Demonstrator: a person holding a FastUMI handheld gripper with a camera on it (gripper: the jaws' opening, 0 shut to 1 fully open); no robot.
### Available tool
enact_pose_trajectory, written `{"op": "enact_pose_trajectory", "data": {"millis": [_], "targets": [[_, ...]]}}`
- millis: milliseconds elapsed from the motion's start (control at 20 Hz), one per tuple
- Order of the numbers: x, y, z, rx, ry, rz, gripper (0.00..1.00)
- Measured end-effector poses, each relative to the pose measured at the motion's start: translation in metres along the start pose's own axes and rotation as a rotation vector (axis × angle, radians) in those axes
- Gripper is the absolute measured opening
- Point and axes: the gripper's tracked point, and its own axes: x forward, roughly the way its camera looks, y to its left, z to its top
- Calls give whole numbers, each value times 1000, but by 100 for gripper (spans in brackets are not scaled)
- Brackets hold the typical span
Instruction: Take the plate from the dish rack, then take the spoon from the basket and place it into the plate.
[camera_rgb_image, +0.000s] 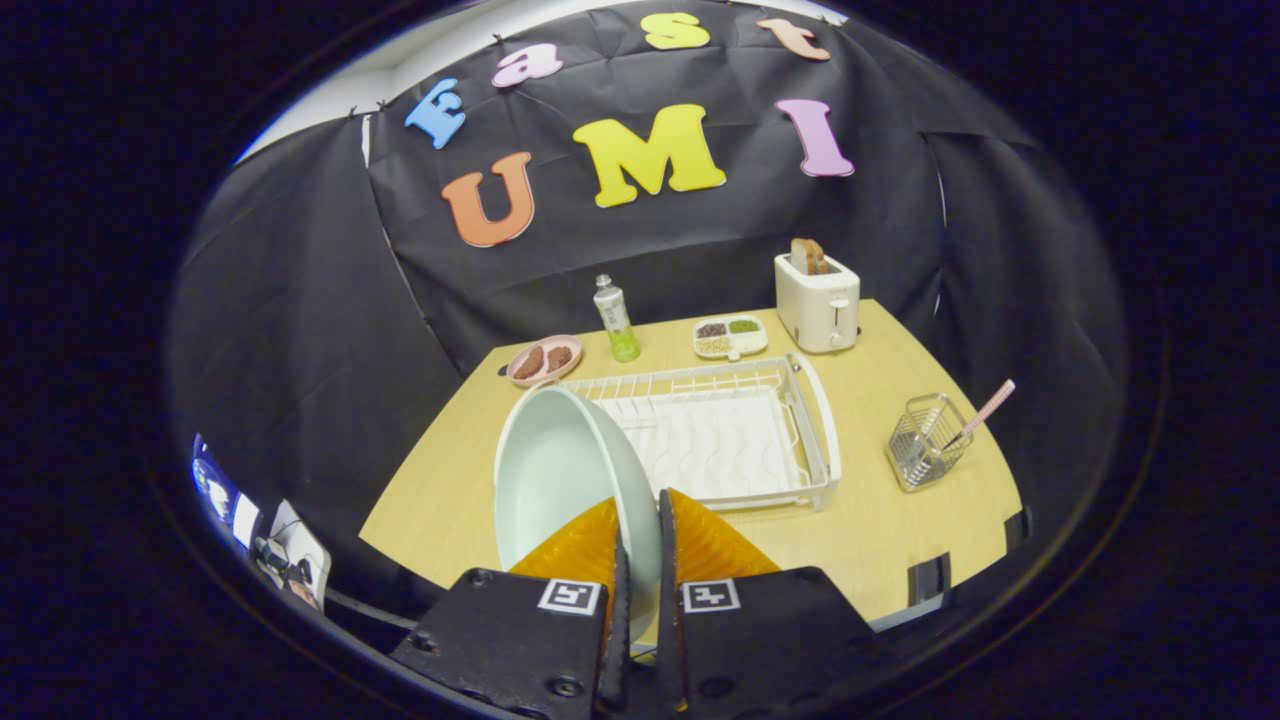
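Observation:
My gripper is shut on the rim of a pale green plate, which stands on edge between the fingers and tilts to the left, held above the wooden table. Beyond the fingers lies the white dish rack, with no dishes in it. To the right of the rack stands a small wire basket with a pink-handled spoon leaning out of it toward the right.
At the table's far side stand a white toaster with bread in it, a divided dish of grains, a clear bottle with green liquid and a pink plate with brown food.

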Motion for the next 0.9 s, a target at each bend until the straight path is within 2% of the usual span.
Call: {"op": "enact_pose_trajectory", "data": {"millis": [100, 250, 450, 650, 900], "targets": [[13, -13, -28, 18, 25, 2, 16], [41, -44, -64, -5, 84, -43, 16], [69, -76, -93, 44, 128, -74, 16], [89, -93, -109, 125, 151, -12, 17], [104, -112, -120, 180, 145, 26, 18]]}}
